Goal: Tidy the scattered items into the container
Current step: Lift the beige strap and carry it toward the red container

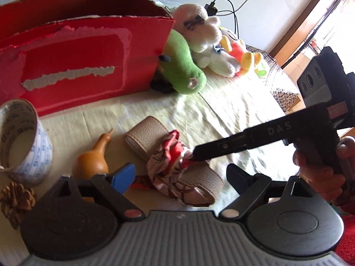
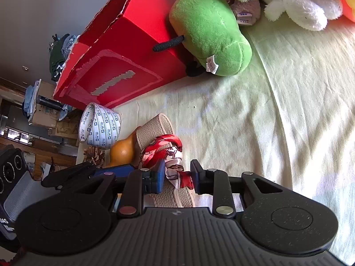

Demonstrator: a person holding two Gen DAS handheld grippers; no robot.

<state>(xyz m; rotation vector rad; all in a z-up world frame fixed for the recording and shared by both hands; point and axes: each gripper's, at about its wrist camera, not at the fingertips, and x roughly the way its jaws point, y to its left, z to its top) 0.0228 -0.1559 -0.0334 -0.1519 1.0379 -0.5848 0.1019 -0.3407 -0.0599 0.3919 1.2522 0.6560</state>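
Note:
A beige leather strap point(image 1: 146, 136) point(image 2: 155, 128) lies on the pale sheet with a red and white scarf point(image 1: 168, 166) point(image 2: 164, 153) knotted round it. My right gripper point(image 2: 177, 177) point(image 1: 194, 155) has its jaws a little apart. The scarf's knot sits between them without being visibly squeezed. My left gripper point(image 1: 180, 177) stands wide open just short of the strap and scarf, with nothing in it. The red cardboard box point(image 1: 77, 66) point(image 2: 124, 51) stands open-topped behind them. A gourd point(image 1: 93, 159) point(image 2: 121, 153) lies beside the strap.
A tape roll point(image 1: 33, 146) point(image 2: 99, 128) and a pine cone point(image 1: 15, 199) point(image 2: 95, 156) sit left of the gourd. A green plush point(image 1: 182, 66) point(image 2: 210, 33) leans on the box's corner. A white plush point(image 1: 204, 35) point(image 2: 299, 4) and other soft toys lie behind it.

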